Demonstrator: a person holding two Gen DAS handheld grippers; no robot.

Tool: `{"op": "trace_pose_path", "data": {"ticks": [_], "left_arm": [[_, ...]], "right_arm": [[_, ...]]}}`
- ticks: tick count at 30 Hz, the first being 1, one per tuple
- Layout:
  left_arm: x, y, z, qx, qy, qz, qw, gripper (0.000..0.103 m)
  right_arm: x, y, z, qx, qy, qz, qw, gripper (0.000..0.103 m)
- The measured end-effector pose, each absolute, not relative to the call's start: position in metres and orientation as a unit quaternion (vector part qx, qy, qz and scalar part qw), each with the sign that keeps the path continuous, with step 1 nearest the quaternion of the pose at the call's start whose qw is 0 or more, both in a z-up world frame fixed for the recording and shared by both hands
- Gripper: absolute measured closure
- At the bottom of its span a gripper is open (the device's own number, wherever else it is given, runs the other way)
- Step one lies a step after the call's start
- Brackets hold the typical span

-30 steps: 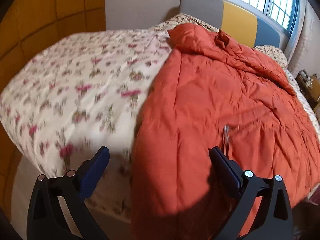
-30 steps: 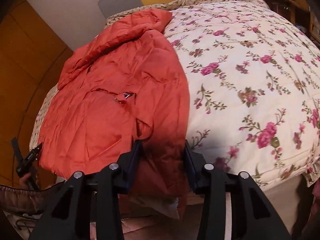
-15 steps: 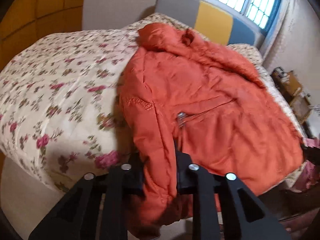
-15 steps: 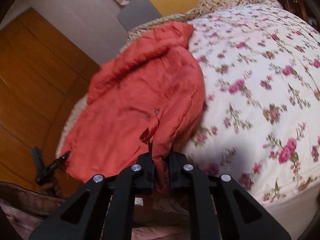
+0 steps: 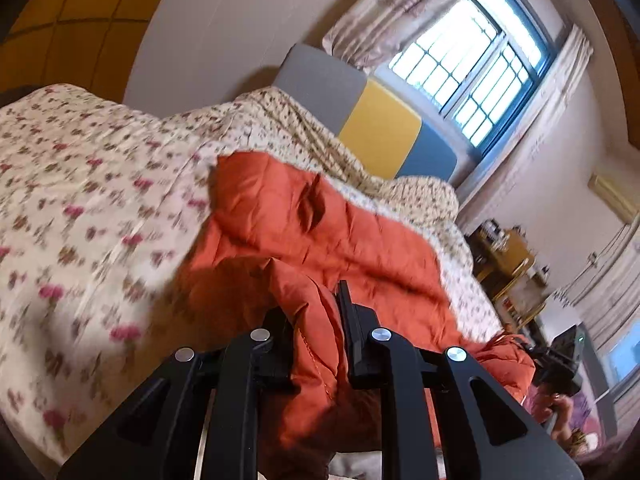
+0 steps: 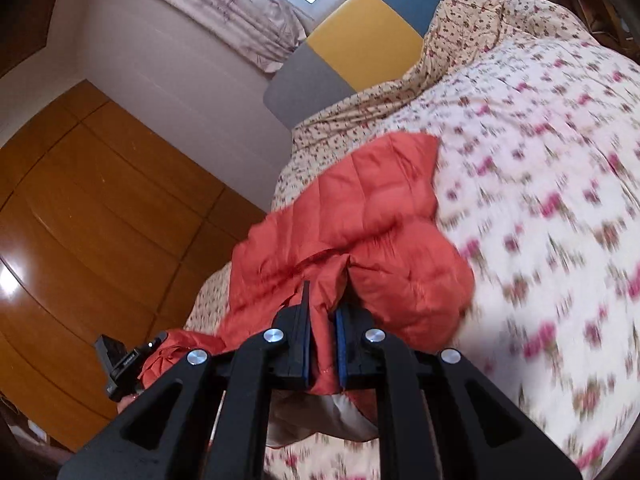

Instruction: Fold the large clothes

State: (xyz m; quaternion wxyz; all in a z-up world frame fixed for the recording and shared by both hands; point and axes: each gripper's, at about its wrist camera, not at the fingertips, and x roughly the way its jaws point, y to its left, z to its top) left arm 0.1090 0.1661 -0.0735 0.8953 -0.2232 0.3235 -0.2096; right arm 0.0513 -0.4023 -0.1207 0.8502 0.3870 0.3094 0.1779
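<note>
On the bed's floral quilt (image 5: 80, 216) lies the orange puffer jacket (image 5: 360, 248), its near hem bunched and lifted off the bedding. Left gripper (image 5: 316, 328) fingers clamp one fold of that hem; right gripper (image 6: 323, 320) fingers pinch another fold. A grey-yellow-blue headboard (image 6: 360, 44) stands behind.

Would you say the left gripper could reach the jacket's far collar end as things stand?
Probably not without letting go: the left gripper is shut on the near hem of the orange jacket, and the collar end lies well up the floral quilt.
</note>
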Motion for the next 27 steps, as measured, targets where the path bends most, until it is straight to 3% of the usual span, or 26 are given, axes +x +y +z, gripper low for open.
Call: {"op": "trace_pose_path", "data": {"ticks": [15, 21, 24, 25, 26, 27], "left_arm": [[0.247, 0.162, -0.089, -0.261, 0.352, -0.18, 0.881, 0.087], [0.289, 0.156, -0.111, -0.247, 0.384, -0.156, 0.876, 0.087], [0.306, 0.158, -0.122, -0.272, 0.405, -0.141, 0.862, 0.082], [0.31, 0.161, -0.125, -0.288, 0.408, -0.143, 0.854, 0.075], [0.312, 0.164, -0.127, -0.308, 0.408, -0.148, 0.847, 0.063], [0.314, 0.171, -0.128, -0.338, 0.396, -0.155, 0.84, 0.057]], "right_arm": [[0.183, -0.427, -0.142, 0.45, 0.315, 0.146, 0.823, 0.093], [0.221, -0.433, -0.172, 0.489, 0.324, 0.116, 0.801, 0.085], [0.229, -0.434, -0.181, 0.496, 0.318, 0.113, 0.8, 0.071], [0.229, -0.435, -0.183, 0.503, 0.311, 0.114, 0.798, 0.059], [0.228, -0.437, -0.185, 0.513, 0.3, 0.116, 0.796, 0.039], [0.224, -0.441, -0.185, 0.522, 0.278, 0.111, 0.799, 0.03]]}}
